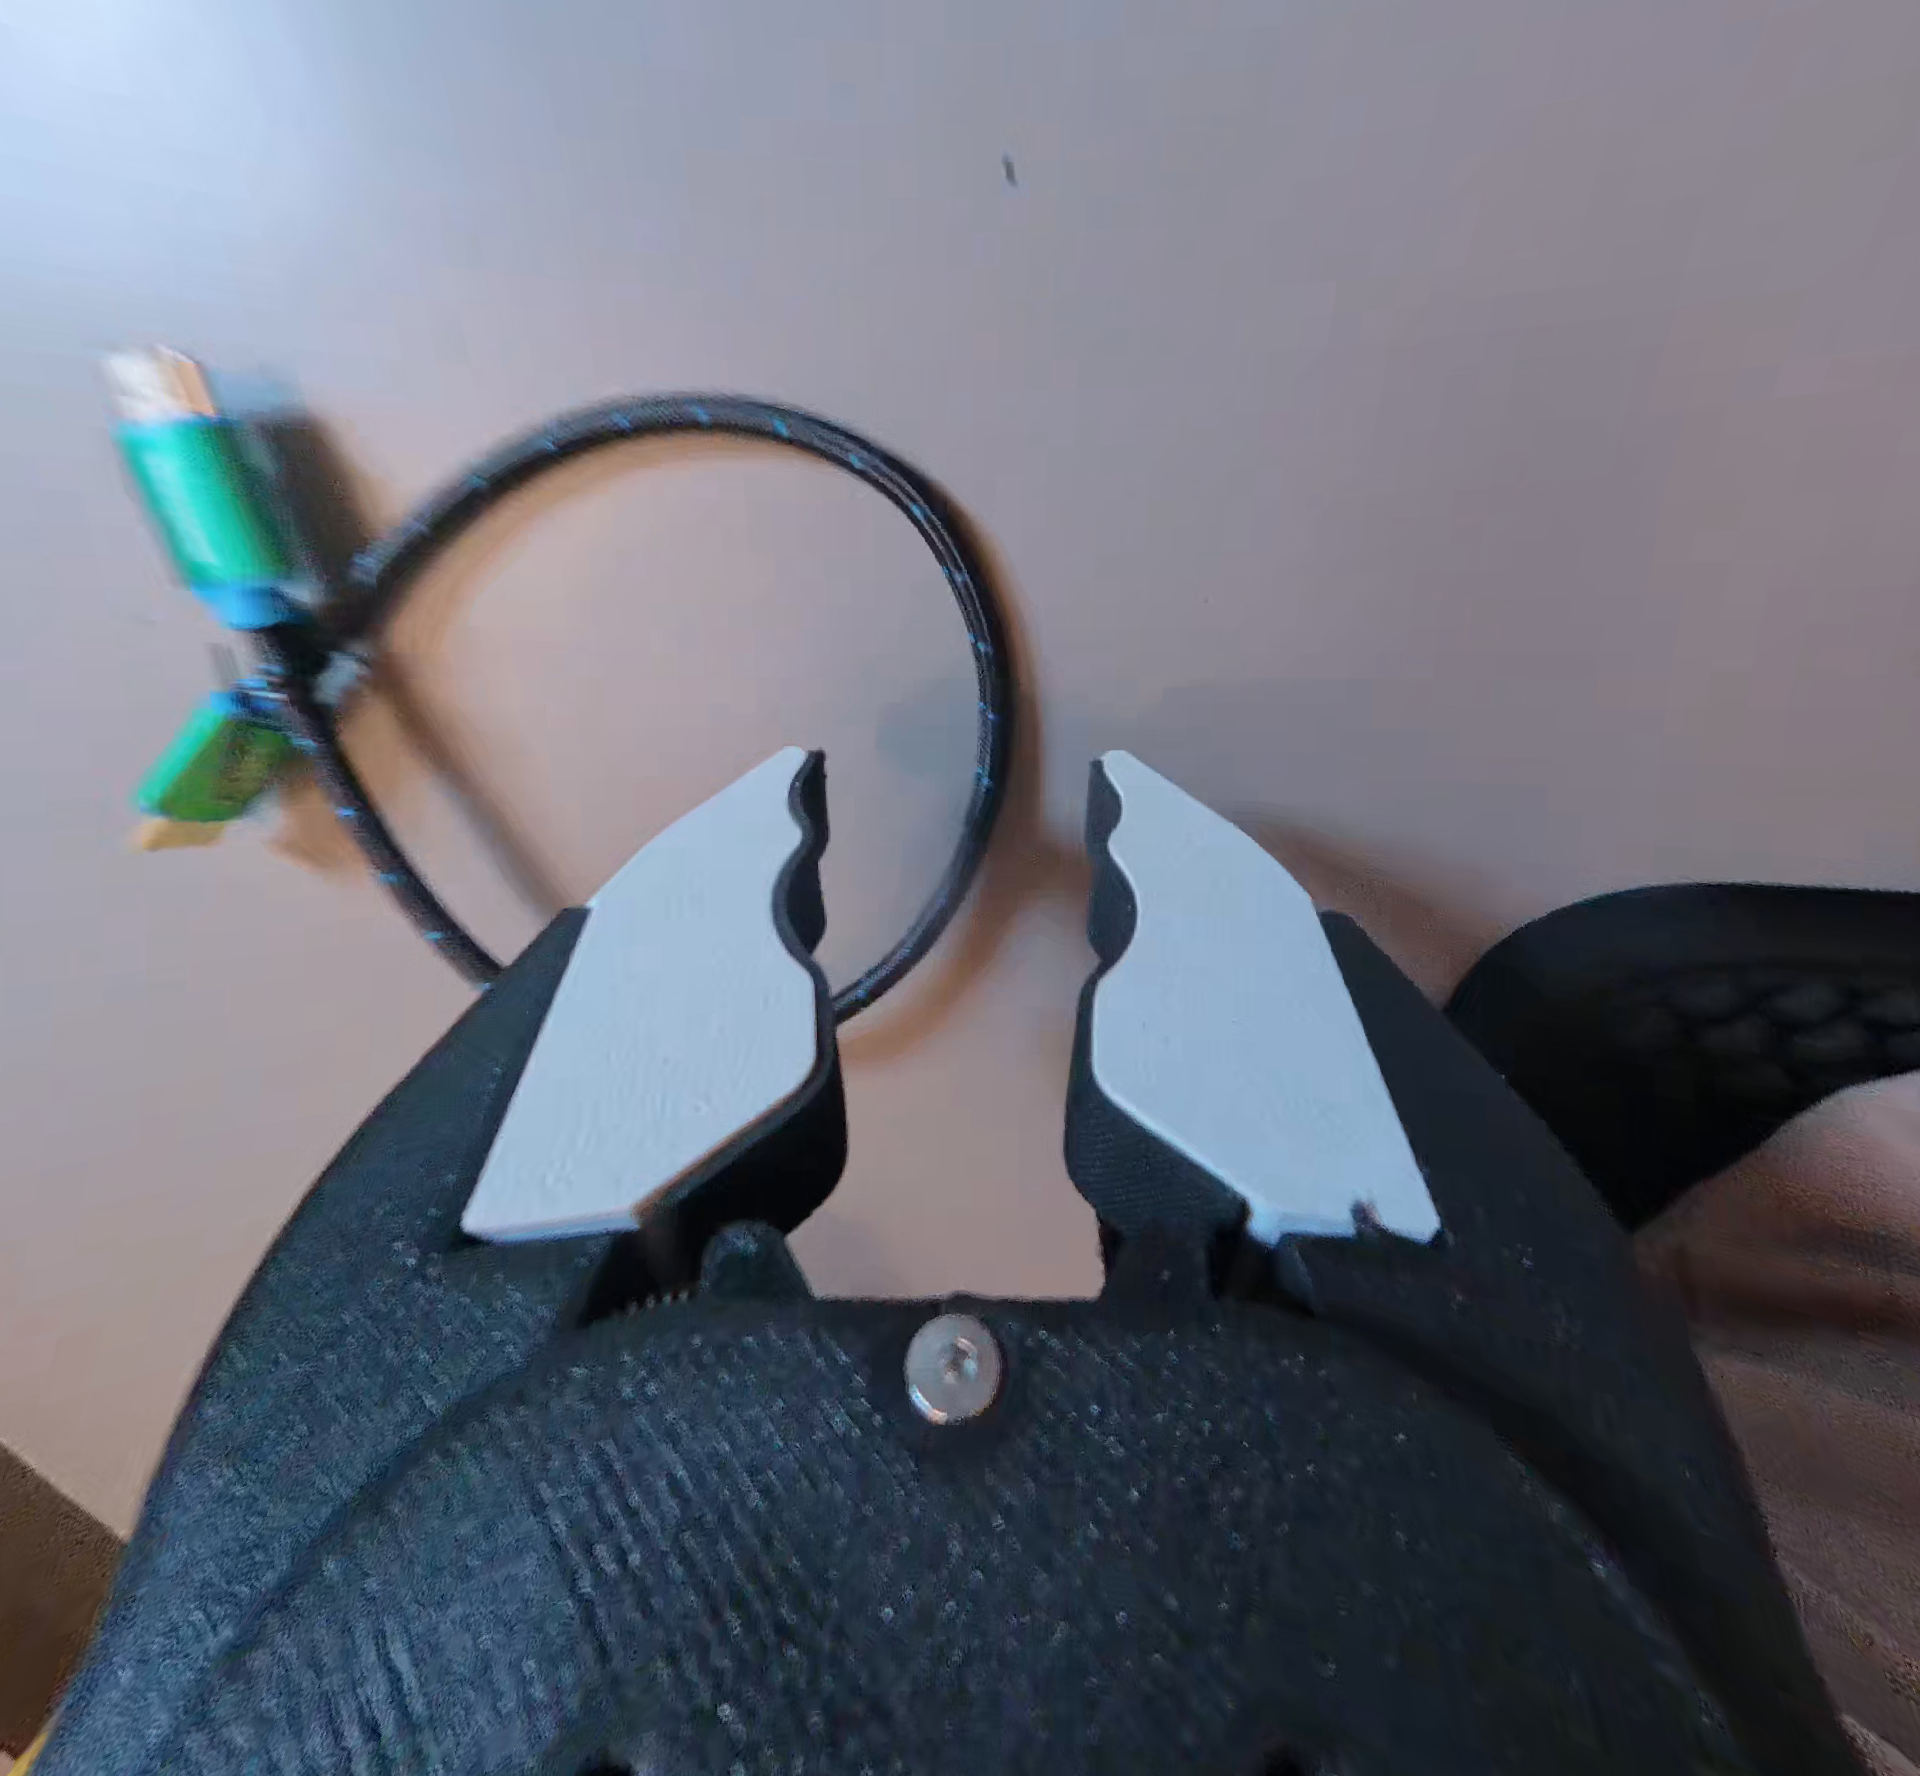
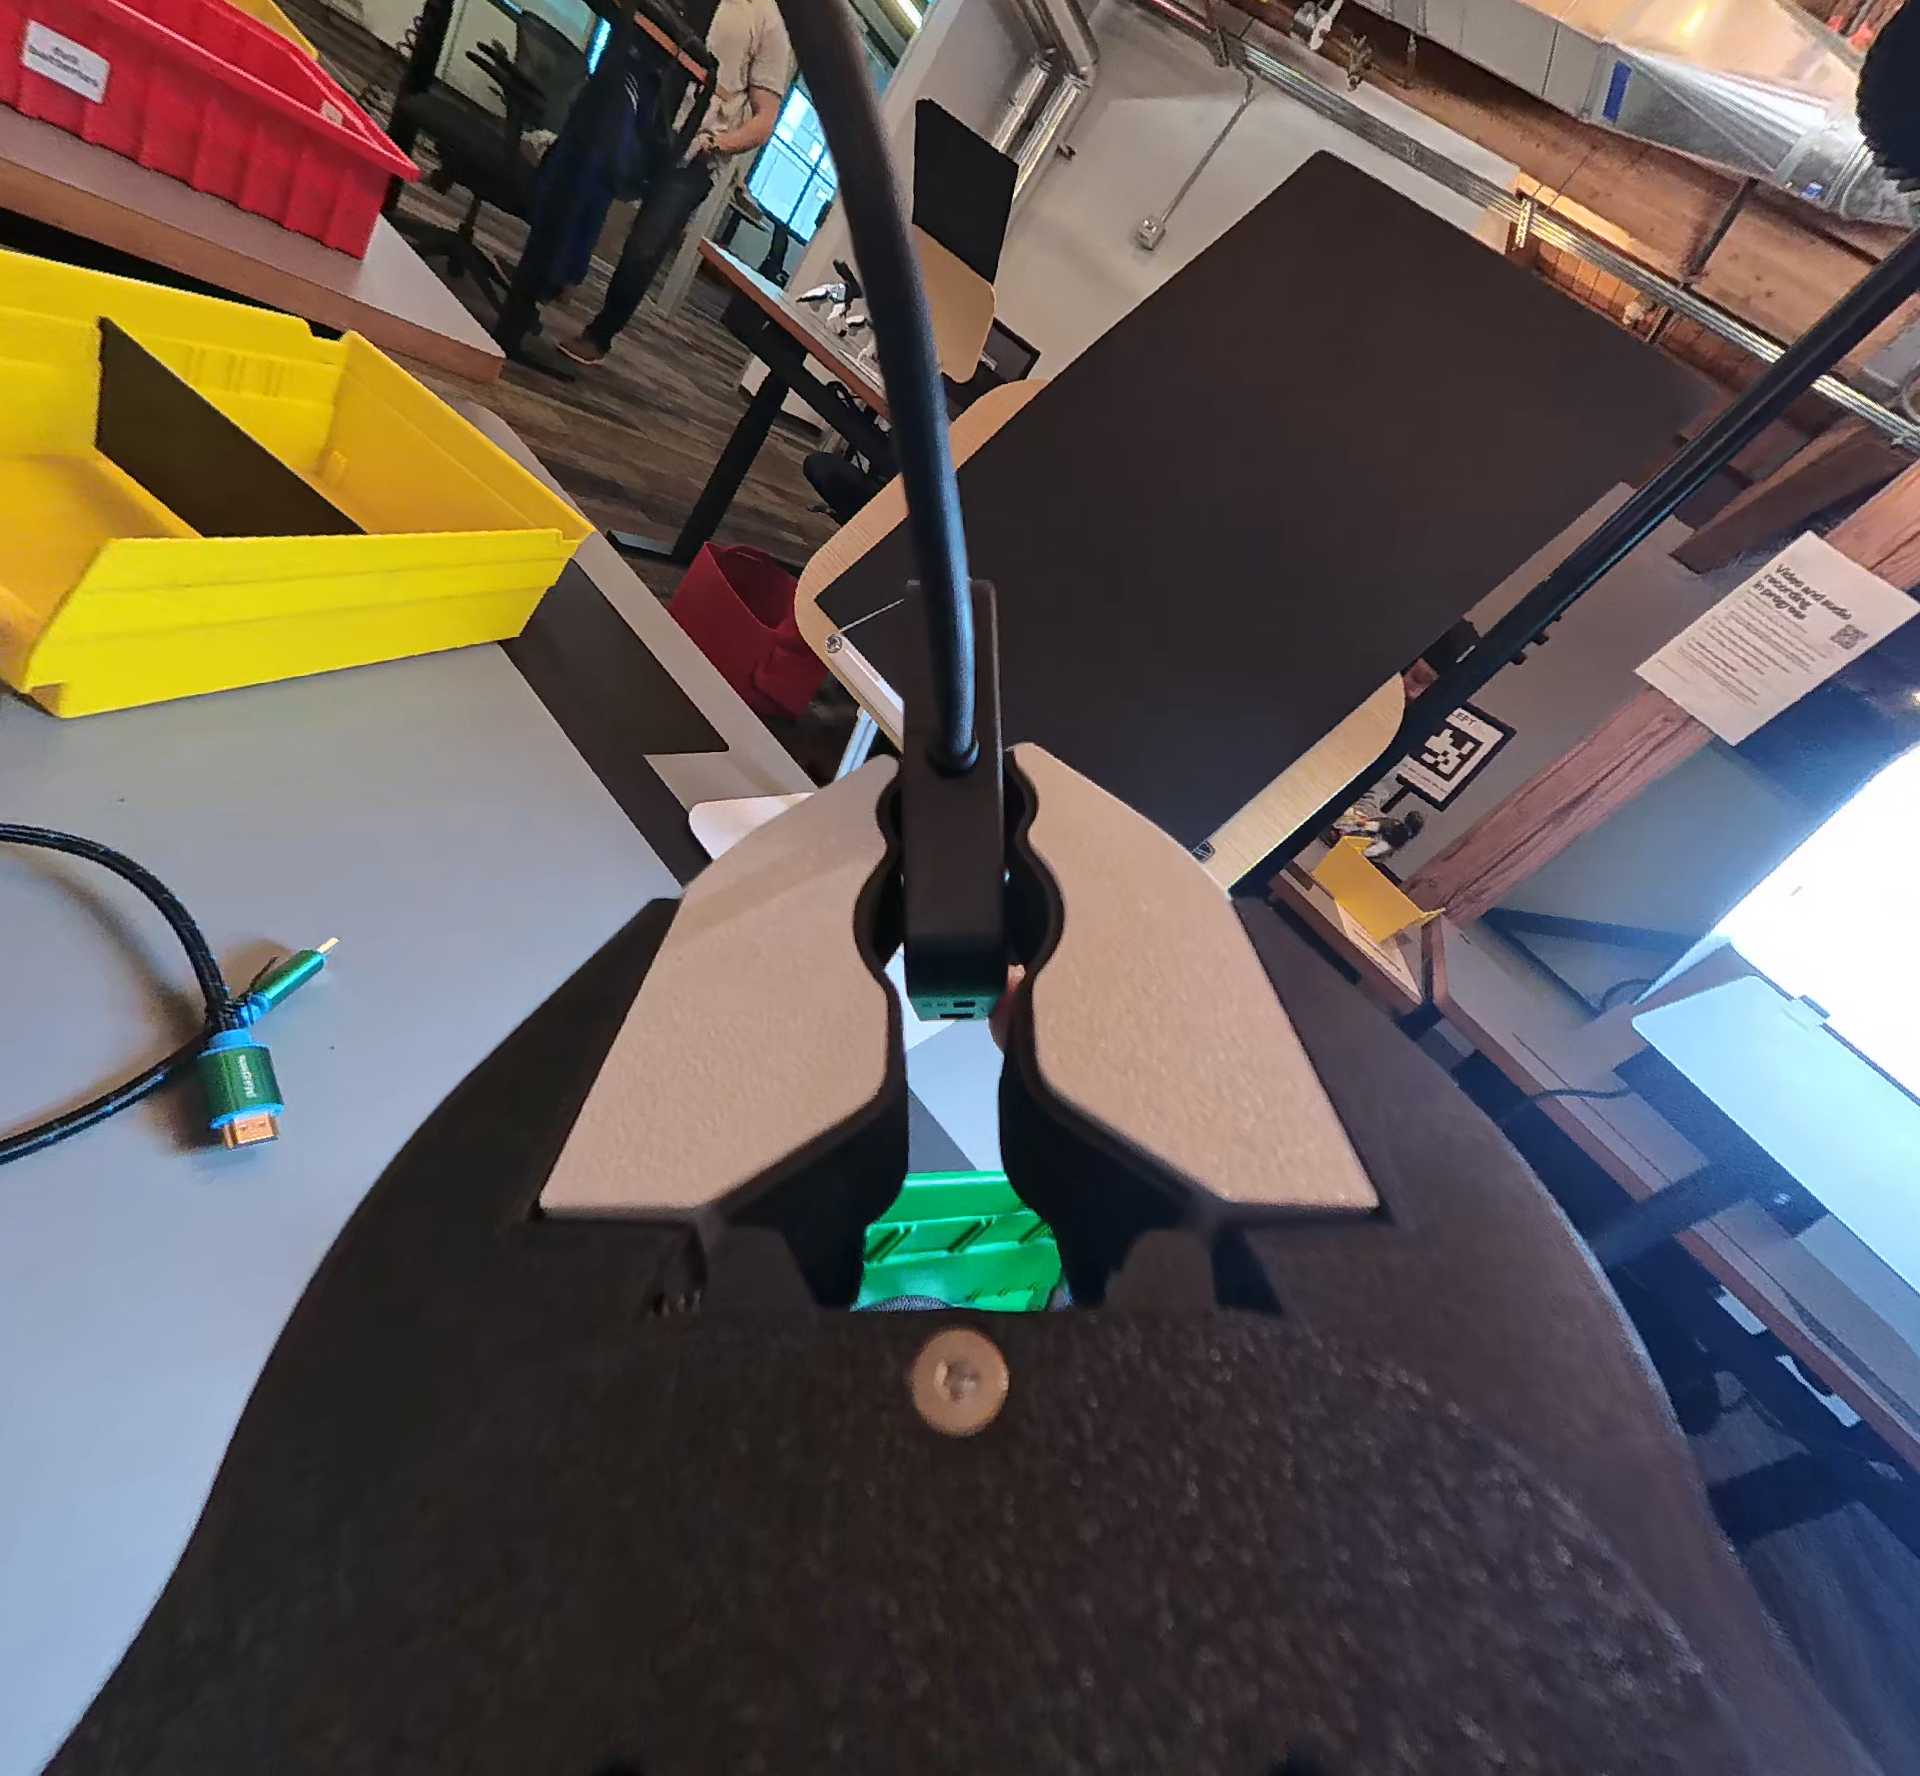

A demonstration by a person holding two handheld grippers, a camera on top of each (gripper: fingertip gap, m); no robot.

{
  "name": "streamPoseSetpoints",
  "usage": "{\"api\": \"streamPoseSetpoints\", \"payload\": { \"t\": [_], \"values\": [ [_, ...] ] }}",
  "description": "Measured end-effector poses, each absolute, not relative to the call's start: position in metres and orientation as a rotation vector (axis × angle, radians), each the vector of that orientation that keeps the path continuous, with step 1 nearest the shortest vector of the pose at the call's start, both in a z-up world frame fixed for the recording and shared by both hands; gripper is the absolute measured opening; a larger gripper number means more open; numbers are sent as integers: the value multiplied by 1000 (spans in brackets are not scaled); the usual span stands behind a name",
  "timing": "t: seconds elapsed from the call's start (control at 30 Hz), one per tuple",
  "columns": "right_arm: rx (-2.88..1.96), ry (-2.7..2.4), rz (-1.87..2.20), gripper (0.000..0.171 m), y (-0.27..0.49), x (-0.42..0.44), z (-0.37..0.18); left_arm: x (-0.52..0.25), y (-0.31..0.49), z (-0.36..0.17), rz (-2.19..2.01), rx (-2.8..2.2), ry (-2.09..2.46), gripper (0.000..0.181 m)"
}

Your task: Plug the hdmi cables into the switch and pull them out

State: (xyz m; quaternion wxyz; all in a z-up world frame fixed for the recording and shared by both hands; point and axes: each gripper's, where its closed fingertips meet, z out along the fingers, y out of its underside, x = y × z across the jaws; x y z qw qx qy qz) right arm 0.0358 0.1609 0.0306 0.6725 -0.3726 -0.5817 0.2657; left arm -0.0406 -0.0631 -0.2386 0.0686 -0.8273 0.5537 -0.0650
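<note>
cable (image 1: 966, 646) looped on table (image 1: 1351, 272), plugs (image 1: 208, 500) at left, bin (image 2: 260, 521) behind

Black textured gripper bodies (image 1: 935, 1518), grey-faced fingers (image 2: 748, 1020), silver centre screw (image 2: 958, 1392).

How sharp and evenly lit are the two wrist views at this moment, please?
Left wrist view: motion blur smears the green HDMI plugs and braided cable; soft shadows lie on the table. Right wrist view: mostly sharp, the switch crisp; a blown-out bright patch at the right edge; wide-angle bending.
</note>
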Motion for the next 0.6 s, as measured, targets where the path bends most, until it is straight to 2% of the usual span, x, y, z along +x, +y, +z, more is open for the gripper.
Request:
{"api": "streamPoseSetpoints", "payload": {
  "t": [0.1,0.17,0.2,0.23,0.43,0.6],
  "values": [
    [-838,-1296,612,15,162,39,34,-51,-76,-259,-156,-2540,1722,46],
    [-842,-1290,624,15,163,39,35,-51,-76,-258,-133,-2488,1715,29],
    [-845,-1289,627,15,164,39,34,-54,-76,-258,-79,-2459,1729,13],
    [-848,-1288,626,15,164,39,34,-56,-74,-257,-28,-2412,1750,8],
    [-845,-1293,637,15,161,39,34,-61,-76,-224,71,-2195,1755,7],
    [-839,-1296,629,15,159,40,36,-130,-67,-214,431,-2356,1588,16]
  ]
}}
